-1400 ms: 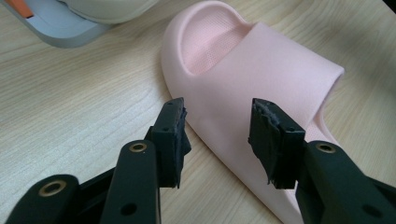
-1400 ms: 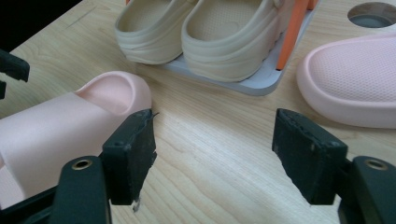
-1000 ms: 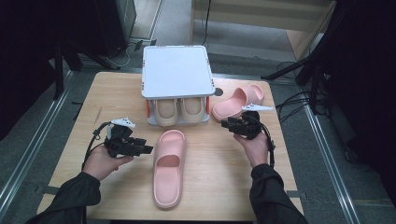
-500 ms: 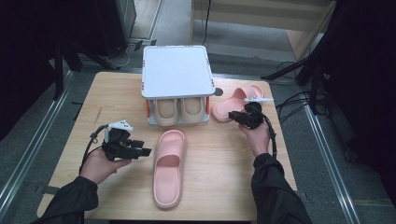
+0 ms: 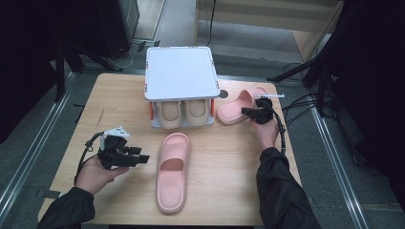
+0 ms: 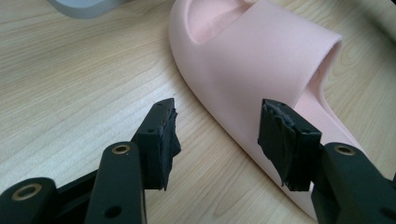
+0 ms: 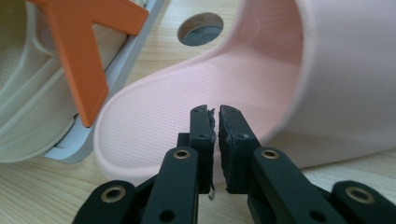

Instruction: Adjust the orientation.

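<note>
High view: the wooden table (image 5: 119,95) carries a white two-tier shoe rack (image 5: 179,71) at the far middle, with a beige pair of slippers (image 5: 185,113) tucked on its lower shelf. One pink slipper (image 5: 172,171) lies lengthwise in the middle of the table, toe toward the rack; the second pink slipper (image 5: 239,106) lies just right of the rack, beside a round cable hole (image 5: 223,93).

The right gripper (image 5: 249,112) sits at the heel end of that second slipper. In the right gripper view its jaws have just been closing and now stand nearly together, with only a thin slit between the pads. They appear to pinch the slipper's heel rim (image 7: 154,172), though the contact itself is hidden behind the pads. The left gripper (image 5: 143,159) rests just beside the middle slipper, jaws wide apart and holding nothing.

To do the pick well, I would confirm the rim sits deep between the pads before lifting, since soft foam can slip from a shallow pinch. Lift slowly and keep the toe clear of the rack's orange brace (image 7: 77,56).
</note>
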Available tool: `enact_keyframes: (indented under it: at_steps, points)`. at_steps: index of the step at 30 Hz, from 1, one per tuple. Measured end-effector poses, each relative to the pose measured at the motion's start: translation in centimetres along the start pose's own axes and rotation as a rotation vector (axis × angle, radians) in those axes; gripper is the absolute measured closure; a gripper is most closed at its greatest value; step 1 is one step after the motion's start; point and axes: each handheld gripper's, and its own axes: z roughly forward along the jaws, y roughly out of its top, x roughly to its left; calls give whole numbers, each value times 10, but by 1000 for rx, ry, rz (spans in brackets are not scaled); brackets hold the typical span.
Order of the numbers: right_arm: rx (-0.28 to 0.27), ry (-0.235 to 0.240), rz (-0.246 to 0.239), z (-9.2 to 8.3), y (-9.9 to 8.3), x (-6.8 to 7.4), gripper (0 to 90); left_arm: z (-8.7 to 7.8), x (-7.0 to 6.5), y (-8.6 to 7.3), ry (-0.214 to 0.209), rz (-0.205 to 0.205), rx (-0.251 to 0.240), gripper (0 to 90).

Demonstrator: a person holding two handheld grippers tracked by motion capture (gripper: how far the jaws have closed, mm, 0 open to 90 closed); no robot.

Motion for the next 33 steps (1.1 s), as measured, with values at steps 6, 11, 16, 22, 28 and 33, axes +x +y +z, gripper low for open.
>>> enact_keyframes:
  at_steps: [6, 11, 16, 22, 28, 33]
  points:
    - [5, -3, 16, -2, 0, -6, 847, 1, -1, -2, -2, 4, 7, 458]
    - [16, -25, 13, -8, -1, -11, 846, 1, 0, -2, -3, 5, 5, 459]
    - [6, -28, 30, -15, -5, -21, 846, -1, 1, 3, -12, -5, -19, 460]
    - [2, -48, 47, -23, -8, -31, 839, 2, 2, 4, -16, 10, -4, 460]
    - [-9, -47, 57, -32, -8, -37, 781, 4, 2, 7, -21, 12, -4, 459]
    - [-34, -65, 55, -42, -6, -38, 648, 4, 2, 8, -23, 9, -6, 457]
